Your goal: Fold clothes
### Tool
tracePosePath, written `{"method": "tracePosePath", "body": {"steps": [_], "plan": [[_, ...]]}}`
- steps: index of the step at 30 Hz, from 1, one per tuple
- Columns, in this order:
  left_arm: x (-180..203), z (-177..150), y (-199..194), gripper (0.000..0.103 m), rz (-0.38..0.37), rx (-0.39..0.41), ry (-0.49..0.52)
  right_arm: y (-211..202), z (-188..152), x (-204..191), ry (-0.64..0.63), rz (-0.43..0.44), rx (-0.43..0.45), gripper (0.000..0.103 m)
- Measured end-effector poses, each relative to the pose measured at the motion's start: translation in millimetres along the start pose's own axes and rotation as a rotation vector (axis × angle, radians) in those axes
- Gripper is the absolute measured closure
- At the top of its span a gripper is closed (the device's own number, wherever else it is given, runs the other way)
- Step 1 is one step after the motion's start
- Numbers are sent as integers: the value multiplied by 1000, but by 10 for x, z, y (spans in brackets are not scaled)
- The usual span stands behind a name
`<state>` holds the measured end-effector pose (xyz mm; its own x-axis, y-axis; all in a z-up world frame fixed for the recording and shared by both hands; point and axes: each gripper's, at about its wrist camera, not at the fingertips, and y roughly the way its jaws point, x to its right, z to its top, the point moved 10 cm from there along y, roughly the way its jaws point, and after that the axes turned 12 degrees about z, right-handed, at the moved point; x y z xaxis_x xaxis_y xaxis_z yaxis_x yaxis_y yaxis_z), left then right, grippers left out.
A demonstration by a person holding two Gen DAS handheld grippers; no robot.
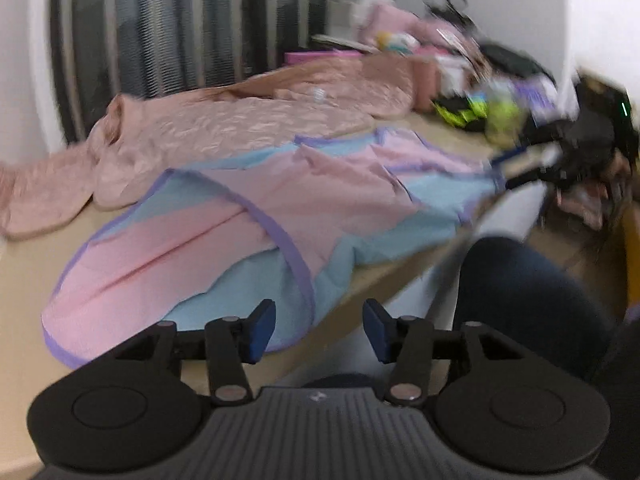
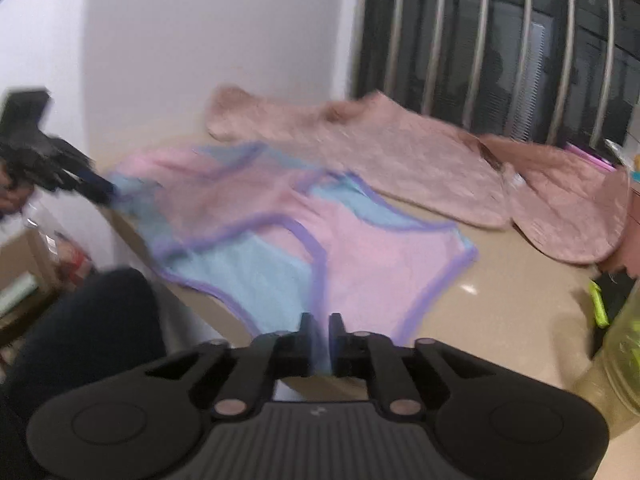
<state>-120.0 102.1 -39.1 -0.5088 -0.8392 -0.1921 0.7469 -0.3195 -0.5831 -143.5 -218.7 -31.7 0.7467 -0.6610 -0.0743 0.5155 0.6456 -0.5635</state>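
I count two garments on the table point(image 2: 500, 320): one pink-and-blue top point(image 2: 348, 248) with purple trim, lying nearest me, and one quilted beige-pink jacket point(image 2: 400, 152) spread behind it against the barred window point(image 2: 500, 40).

Two grippers are in view. My right gripper point(image 2: 320, 344) has its jaws pressed nearly together on the top's near hem, a strip of blue cloth pinched between them. My left gripper point(image 1: 319, 330) has its jaws spread wide with nothing between them; its blue pads point(image 1: 260, 332) hang just over the table's front edge, beside the top's rounded end. In the right wrist view the same gripper appears at far left point(image 2: 96, 188), blurred, touching or nearly touching the top's far corner; I cannot tell which.

Edges: the top runs along the table's front edge, and part of its blue panel droops over that edge in the left wrist view. The jacket's sleeve point(image 1: 40, 200) reaches toward the table's left end. The two garments touch or overlap along the top's back side.

Open room: bare tabletop shows to the right of the top in the right wrist view, up to a yellow-green bottle point(image 2: 624, 344). The far end holds a blurred pile of clutter point(image 1: 460, 68). My dark-trousered knee point(image 1: 528, 300) sits below the front edge.
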Motion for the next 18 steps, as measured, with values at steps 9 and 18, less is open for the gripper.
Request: {"method": "tracePosePath", "body": {"steps": [9, 18], "plan": [[-36, -28, 57, 98, 22, 2, 44, 491, 230, -622, -197, 84, 56, 58], [-165, 38, -138, 101, 8, 53, -48, 884, 214, -816, -243, 164, -5, 100]]}}
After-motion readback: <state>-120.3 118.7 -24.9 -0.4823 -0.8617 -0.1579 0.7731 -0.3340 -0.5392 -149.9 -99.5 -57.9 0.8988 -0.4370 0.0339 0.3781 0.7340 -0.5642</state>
